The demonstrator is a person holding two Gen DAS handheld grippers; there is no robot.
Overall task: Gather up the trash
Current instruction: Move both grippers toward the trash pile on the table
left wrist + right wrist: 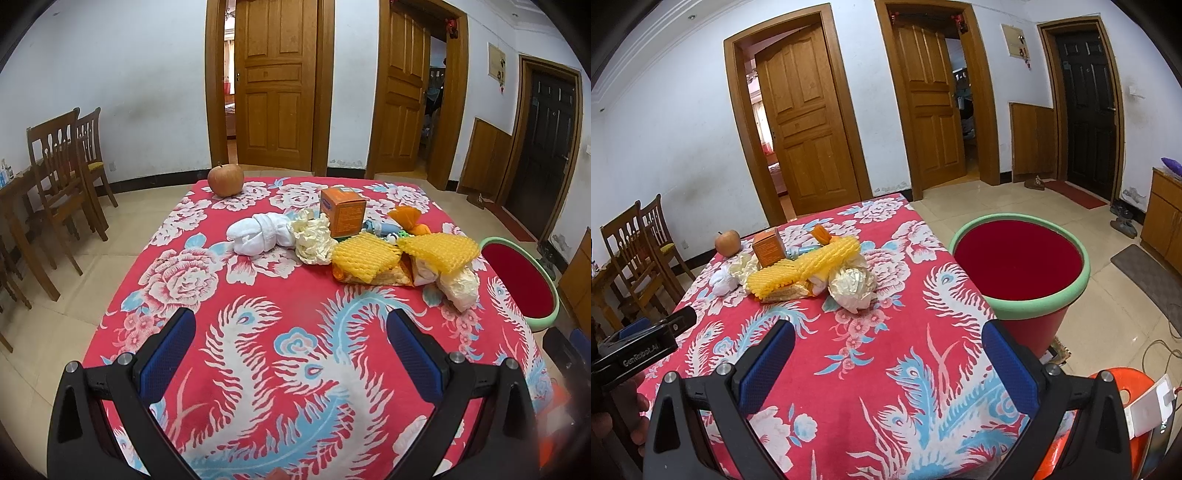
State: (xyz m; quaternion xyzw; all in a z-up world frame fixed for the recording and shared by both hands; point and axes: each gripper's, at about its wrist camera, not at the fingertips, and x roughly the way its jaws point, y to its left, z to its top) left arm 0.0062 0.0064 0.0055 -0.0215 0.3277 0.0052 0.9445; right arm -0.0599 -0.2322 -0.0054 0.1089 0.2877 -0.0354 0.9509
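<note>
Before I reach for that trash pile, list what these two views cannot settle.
- Orange box: its print is too small to read in either view.
- Small blue and green items: the yellow foam nets cover most of them, so no telling what they are.
- Red bin: its base is hidden behind the table edge in both views.
- Flat wrapper: mostly under the nets.

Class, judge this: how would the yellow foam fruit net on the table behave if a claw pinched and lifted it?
The yellow foam net looks open-meshed, so probably very light and squashy. It lies draped over other scraps, so it likely flops. Its ribbed surface should grip rather than slip.
</note>
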